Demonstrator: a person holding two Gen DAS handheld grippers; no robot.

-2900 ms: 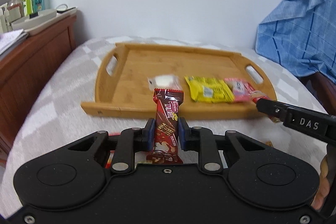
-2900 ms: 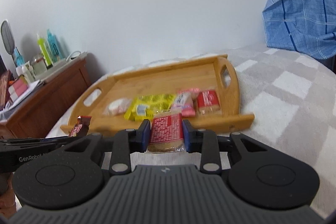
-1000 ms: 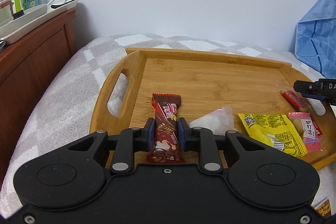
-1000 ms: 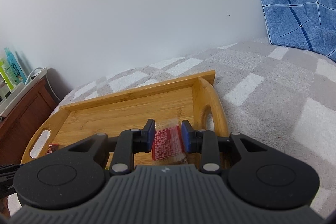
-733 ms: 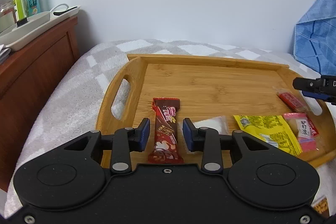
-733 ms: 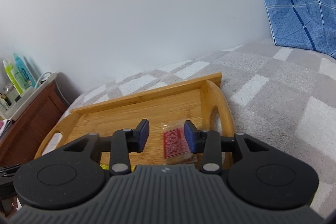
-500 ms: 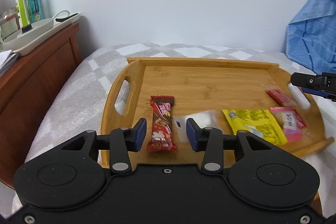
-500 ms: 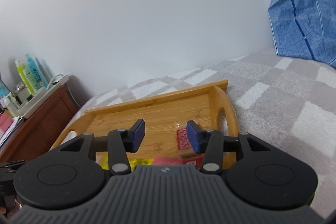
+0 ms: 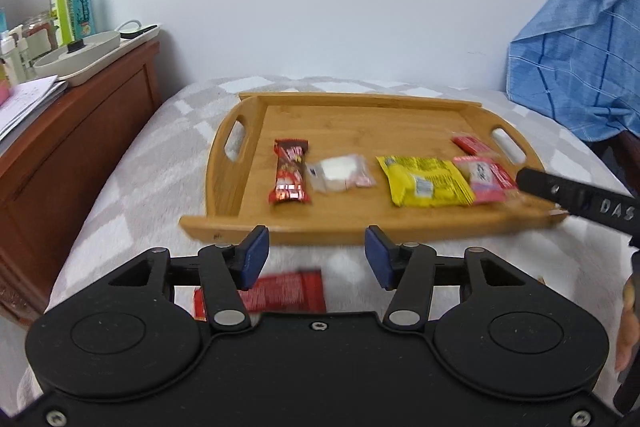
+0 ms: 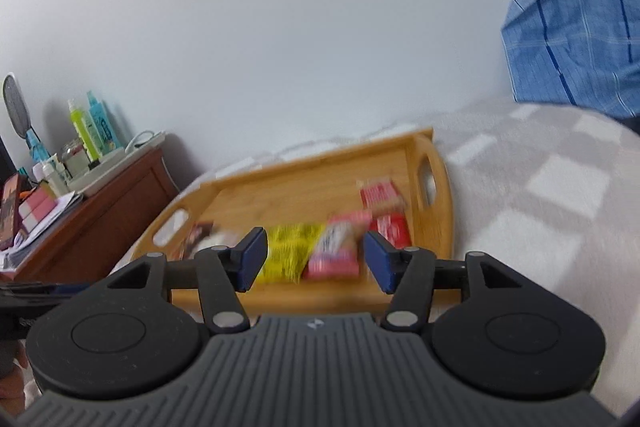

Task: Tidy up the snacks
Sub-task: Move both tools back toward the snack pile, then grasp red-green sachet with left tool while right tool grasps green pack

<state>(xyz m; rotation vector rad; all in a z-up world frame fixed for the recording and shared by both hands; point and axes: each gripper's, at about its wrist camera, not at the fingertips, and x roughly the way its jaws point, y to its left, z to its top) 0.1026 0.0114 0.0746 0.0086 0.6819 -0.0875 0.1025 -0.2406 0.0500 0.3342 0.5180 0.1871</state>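
A wooden tray (image 9: 360, 227) lies on the bed and holds a row of snacks. From the left: a brown chocolate bar (image 9: 290, 177), a clear white packet (image 9: 340, 173), a yellow packet (image 9: 426, 181), a pink packet (image 9: 484, 177) and a red packet (image 9: 472, 145). My left gripper (image 9: 316, 257) is open and empty in front of the tray. A red packet (image 9: 280, 293) lies on the bed under it. My right gripper (image 10: 314, 259) is open and empty above the tray's near edge (image 10: 320, 297). Its side shows in the left view (image 9: 580, 201).
A wooden nightstand (image 9: 76, 135) with bottles (image 9: 70, 3) and a white dish stands to the left of the bed. A blue checked cloth (image 9: 580, 67) hangs at the right. The bed has a grey and white checked cover (image 9: 140, 179).
Both grippers opened and released their snacks onto the tray: the chocolate bar at the left, the red packet at the right. Both then pulled back from the tray.
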